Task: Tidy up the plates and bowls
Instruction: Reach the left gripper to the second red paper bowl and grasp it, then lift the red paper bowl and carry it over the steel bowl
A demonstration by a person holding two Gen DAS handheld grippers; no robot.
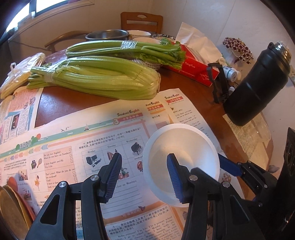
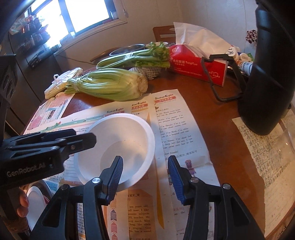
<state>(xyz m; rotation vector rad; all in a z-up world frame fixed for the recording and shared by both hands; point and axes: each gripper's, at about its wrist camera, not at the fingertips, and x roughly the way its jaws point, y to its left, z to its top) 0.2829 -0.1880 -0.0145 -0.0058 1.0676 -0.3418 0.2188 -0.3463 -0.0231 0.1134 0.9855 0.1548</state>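
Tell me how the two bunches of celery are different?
The nearer bunch of pale green celery is thick and fat, its cut root end facing right. The farther bunch of darker green celery is slimmer, its leafy tops pointing right. Both lie flat on the brown wooden table, bound with tape.

A home dining room: a round wooden table (image 1: 184, 86) carries celery bunches (image 1: 95, 79), a red tissue box (image 1: 191, 68) and a black flask (image 1: 258, 81). Behind the table stand a wooden chair (image 1: 141, 21) and a sunlit window (image 2: 81, 14).
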